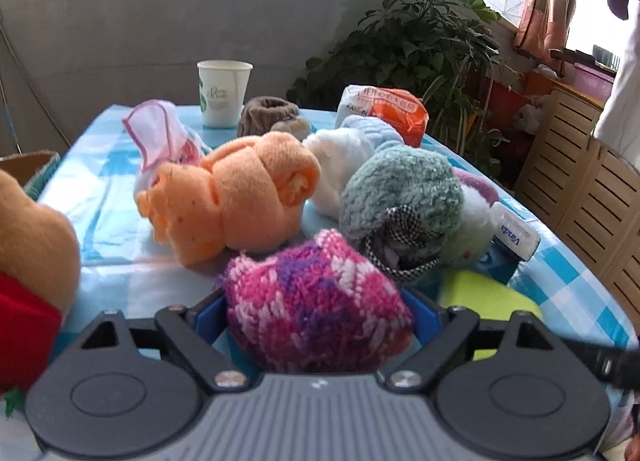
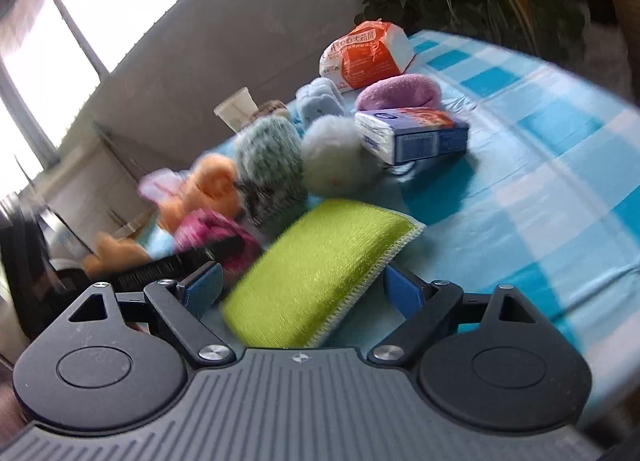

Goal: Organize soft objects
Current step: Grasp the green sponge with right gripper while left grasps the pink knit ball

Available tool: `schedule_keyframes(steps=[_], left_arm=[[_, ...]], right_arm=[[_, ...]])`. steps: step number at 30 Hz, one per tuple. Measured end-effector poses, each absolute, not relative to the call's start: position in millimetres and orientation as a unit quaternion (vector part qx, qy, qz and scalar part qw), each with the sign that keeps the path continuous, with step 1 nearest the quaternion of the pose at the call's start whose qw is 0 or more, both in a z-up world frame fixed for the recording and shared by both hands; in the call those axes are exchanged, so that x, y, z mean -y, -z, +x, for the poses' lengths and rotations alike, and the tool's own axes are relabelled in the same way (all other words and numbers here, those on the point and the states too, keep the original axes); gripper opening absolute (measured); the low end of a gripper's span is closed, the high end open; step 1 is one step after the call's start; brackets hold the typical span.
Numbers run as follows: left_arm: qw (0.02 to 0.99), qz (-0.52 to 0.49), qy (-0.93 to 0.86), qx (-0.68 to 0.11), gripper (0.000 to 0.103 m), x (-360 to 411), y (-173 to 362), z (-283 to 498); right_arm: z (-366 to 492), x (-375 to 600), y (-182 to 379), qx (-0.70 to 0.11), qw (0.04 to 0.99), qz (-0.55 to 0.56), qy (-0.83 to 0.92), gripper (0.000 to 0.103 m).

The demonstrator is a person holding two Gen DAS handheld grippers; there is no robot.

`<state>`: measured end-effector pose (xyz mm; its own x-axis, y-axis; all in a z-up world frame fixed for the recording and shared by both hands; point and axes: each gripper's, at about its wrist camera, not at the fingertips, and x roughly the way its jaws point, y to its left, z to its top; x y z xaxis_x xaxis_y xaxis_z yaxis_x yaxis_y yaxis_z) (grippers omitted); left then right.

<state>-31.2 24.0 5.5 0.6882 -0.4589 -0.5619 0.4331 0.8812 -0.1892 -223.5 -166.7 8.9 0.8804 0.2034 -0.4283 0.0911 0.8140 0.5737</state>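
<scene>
My left gripper (image 1: pixel 316 315) is shut on a pink and purple knitted ball (image 1: pixel 316 301), held just above the blue checked tablecloth (image 1: pixel 112 221). Behind it lie an orange rolled towel (image 1: pixel 236 193), a grey-green fuzzy slipper (image 1: pixel 400 197), a white fluffy item (image 1: pixel 340 157) and a pink-edged cloth (image 1: pixel 160 133). My right gripper (image 2: pixel 302 289) holds a lime-green sponge pad (image 2: pixel 320 269) between its blue pads (image 2: pixel 402 295), tilted above the table. The knitted ball (image 2: pixel 212 233) and my left gripper show at the left of the right wrist view.
A paper cup (image 1: pixel 224 93), a brown knitted bootie (image 1: pixel 272 117), an orange-white packet (image 1: pixel 384 109) and a tissue pack (image 2: pixel 412 133) are on the table. A purple pad (image 2: pixel 400 91) lies near the packet. An orange plush toy (image 1: pixel 28 241) is at the left. Plants stand behind the table.
</scene>
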Motion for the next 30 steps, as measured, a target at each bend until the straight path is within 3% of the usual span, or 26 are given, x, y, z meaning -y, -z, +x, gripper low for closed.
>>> schedule_keyframes(steps=[10, 22, 30], left_arm=[[0.911, -0.041, 0.261, -0.317, 0.08, -30.1, -6.3, -34.5], [0.913, -0.076, 0.255, -0.309, 0.077, -44.8, -4.7, -37.3], [0.914, -0.068, 0.263, -0.302, 0.077, -41.4, -3.6, -50.1]], right_arm=[[-193.2, 171.7, -13.3, -0.188, 0.89, 0.408, -0.082, 0.103], [-171.0, 166.2, -1.3, -0.231, 0.879, 0.411, -0.066, 0.1], [-181.6, 170.6, -15.6, -0.165, 0.86, 0.461, -0.144, 0.1]])
